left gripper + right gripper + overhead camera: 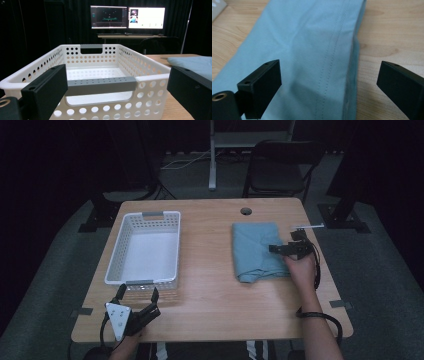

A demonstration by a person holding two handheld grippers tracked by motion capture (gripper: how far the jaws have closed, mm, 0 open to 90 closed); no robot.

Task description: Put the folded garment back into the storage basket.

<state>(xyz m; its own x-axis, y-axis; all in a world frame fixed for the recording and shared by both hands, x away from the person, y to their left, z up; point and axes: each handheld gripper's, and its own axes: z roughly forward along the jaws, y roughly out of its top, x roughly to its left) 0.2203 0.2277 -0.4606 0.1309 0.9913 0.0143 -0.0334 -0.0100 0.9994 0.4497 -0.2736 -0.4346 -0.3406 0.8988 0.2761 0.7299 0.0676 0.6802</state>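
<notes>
Two grippers. High view: folded teal cotton cloth [256,251] on wooden tabletop [210,285], right gripper [283,249] over its right edge; left gripper [138,293] spread before white perforated plastic basket [145,247]. Right gripper view: jaws spread astride stitched hem; soft, light, floppy; likely pinch the layered edge.

The high view is dim and slightly soft; the surroundings sink into black, and only the table [210,285] catches light from above. In the left gripper view, two monitors [127,17] glare brightly. Near jaws blur in both gripper views.
</notes>
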